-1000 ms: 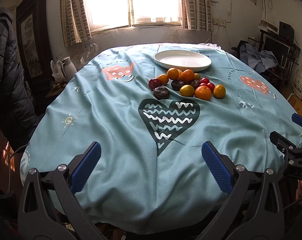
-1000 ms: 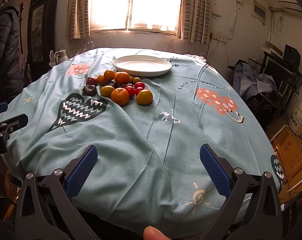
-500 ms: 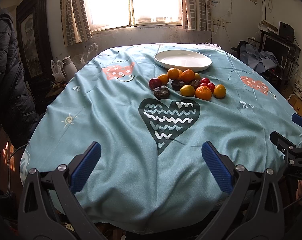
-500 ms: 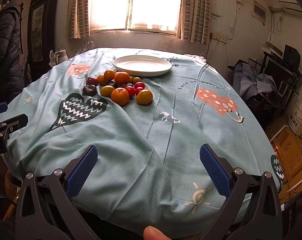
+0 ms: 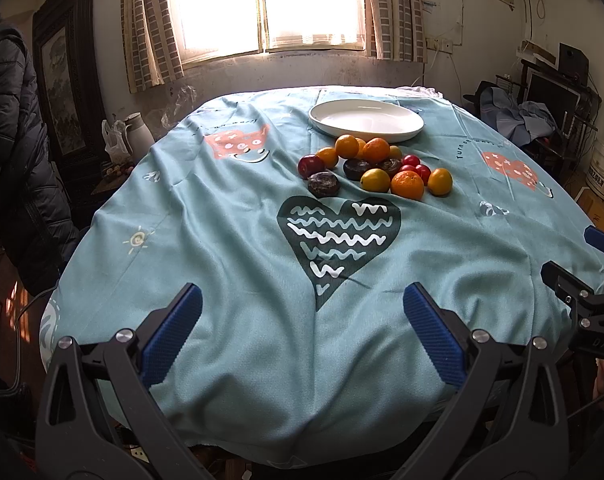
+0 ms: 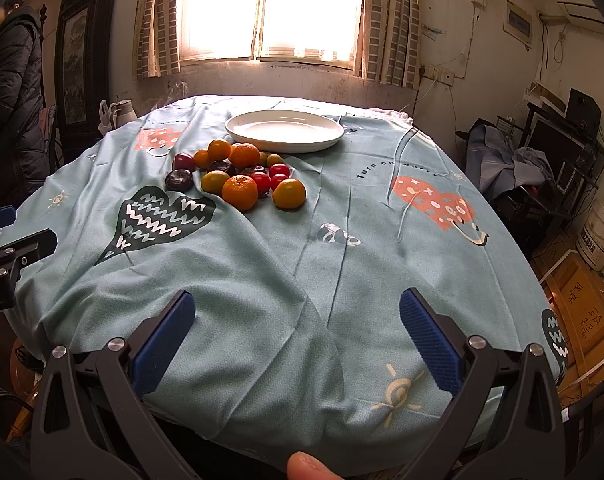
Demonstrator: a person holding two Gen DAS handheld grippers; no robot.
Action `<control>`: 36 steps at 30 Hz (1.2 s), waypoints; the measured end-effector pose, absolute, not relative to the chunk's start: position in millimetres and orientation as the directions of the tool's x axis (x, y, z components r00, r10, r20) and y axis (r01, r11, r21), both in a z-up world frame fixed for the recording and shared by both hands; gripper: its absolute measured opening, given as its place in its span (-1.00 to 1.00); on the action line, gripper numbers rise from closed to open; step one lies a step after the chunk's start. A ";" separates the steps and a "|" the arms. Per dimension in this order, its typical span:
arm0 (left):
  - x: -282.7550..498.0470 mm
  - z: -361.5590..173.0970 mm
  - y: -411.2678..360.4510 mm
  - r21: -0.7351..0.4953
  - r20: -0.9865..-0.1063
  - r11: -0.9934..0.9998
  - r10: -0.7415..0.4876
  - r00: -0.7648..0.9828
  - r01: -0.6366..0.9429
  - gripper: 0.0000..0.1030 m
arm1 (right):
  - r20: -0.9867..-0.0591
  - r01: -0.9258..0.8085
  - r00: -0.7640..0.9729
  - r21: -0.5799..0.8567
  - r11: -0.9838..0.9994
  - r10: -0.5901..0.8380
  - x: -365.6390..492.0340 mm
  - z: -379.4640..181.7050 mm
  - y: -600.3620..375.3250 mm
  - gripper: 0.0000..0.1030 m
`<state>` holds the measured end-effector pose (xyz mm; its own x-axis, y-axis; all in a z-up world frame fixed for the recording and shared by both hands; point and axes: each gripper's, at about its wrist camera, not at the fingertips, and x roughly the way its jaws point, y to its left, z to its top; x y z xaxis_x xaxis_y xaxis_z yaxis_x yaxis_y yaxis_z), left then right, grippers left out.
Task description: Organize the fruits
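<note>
A pile of fruit lies on the teal tablecloth: oranges, yellow citrus, small red fruits, a red plum and dark brown round ones. It also shows in the right wrist view. An empty white plate stands just behind the pile. My left gripper is open and empty at the table's near edge, far from the fruit. My right gripper is open and empty, also at the near edge.
The round table is covered by a wrinkled cloth with heart prints. A person in a dark coat stands at the left. A white kettle sits left of the table. Cluttered furniture and a bucket are at the right.
</note>
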<state>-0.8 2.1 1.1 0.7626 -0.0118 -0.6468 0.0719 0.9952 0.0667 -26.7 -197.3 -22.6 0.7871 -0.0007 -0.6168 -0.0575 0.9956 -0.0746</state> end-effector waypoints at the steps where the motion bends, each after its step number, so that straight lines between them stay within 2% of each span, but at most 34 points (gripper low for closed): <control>1: -0.2 2.0 4.4 0.066 -0.647 0.995 -0.012 0.762 0.072 0.96 | -0.617 -0.057 0.787 -0.074 0.996 -0.001 -26.7 -22.6 -197.2 0.97; 24: -6.3 -14.3 8.5 0.050 -0.659 0.996 -0.025 0.752 0.076 0.96 | -0.622 -0.036 0.783 -0.058 0.998 -0.008 -27.8 -40.3 -204.6 0.97; 36: 20.9 -14.4 2.6 0.036 -0.663 0.991 -0.071 0.745 0.127 0.96 | -0.646 -0.058 0.764 -0.082 0.995 -0.009 3.6 -49.7 -200.2 0.97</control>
